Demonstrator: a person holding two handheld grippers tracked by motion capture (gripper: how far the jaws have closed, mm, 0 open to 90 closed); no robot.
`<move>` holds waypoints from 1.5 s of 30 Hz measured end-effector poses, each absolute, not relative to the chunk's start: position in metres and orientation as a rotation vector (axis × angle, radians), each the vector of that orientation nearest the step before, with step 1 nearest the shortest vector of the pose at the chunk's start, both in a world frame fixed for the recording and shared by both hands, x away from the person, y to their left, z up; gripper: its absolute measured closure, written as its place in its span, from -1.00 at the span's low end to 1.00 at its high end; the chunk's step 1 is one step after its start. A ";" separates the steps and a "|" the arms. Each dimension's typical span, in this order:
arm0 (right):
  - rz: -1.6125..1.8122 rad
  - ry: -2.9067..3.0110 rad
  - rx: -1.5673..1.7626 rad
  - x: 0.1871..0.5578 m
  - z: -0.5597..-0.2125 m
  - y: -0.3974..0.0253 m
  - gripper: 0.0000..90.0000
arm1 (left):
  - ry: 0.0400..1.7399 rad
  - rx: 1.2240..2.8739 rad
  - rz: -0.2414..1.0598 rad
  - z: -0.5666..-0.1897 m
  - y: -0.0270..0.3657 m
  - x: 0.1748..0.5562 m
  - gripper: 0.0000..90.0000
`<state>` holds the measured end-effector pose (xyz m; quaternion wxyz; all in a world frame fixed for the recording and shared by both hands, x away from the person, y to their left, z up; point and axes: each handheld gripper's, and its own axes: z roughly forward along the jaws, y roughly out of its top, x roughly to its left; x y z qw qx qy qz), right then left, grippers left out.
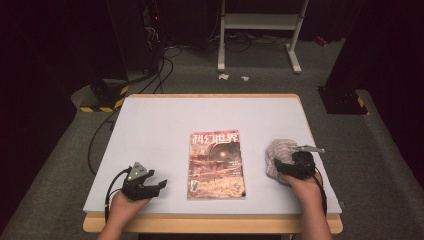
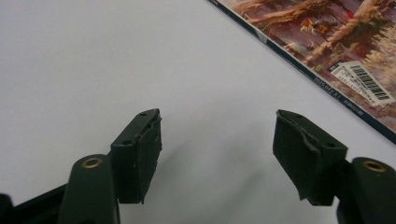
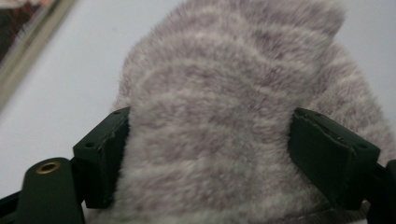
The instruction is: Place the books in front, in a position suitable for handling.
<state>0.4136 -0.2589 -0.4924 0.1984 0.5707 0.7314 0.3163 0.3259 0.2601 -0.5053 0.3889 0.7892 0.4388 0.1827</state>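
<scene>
Fuzzy cloth (image 3: pixel 224 116) between hand-held gripper (image 3: pixel 210 158) jaws

Light falls from above onto the table (image 1: pixel 150 130), whose pale top is evenly bright, while the floor and room around its far edge sink into near black. Shadows are soft and short: a faint grey patch lies between the left gripper (image 2: pixel 217 140) jaws in the left gripper view. The high view is low in detail and slightly soft. In the right gripper view the fuzzy cloth (image 3: pixel 224 116) is blurred, too close for focus, and the magazine (image 3: pixel 23 32) at the top left corner is a smear. The magazine's cover shows no glare
</scene>
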 end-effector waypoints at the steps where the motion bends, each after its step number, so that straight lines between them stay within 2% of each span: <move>1: 0.869 2.067 1.601 0.416 -0.496 -0.258 -0.63 | 1.117 2.007 0.465 -0.505 0.261 0.325 -0.27; 10: 0.874 2.059 1.619 0.417 -0.496 -0.258 -0.65 | 1.124 1.999 0.467 -0.506 0.265 0.323 -0.29; 13: 0.914 2.068 1.593 0.416 -0.495 -0.260 -0.42 | 1.123 2.003 0.467 -0.506 0.265 0.323 -0.29; 20: 0.910 2.037 1.587 0.414 -0.494 -0.259 -0.25 | 1.121 2.011 0.468 -0.506 0.263 0.323 -0.29; 24: 0.875 2.070 1.543 0.413 -0.494 -0.255 0.01 | 1.118 2.019 0.469 -0.507 0.261 0.324 -0.29; 25: 0.875 2.070 1.543 0.413 -0.494 -0.255 0.01 | 1.118 2.019 0.469 -0.507 0.261 0.324 -0.29; 26: 0.859 2.081 1.524 0.412 -0.493 -0.254 0.18 | 1.118 2.020 0.471 -0.507 0.261 0.324 -0.29; 32: 0.855 2.096 1.478 0.410 -0.493 -0.252 0.42 | 1.118 2.025 0.469 -0.509 0.259 0.324 -0.29; 45: 0.966 1.998 1.424 0.399 -0.472 -0.255 0.45 | 1.108 1.959 0.492 -0.504 0.259 0.324 -0.27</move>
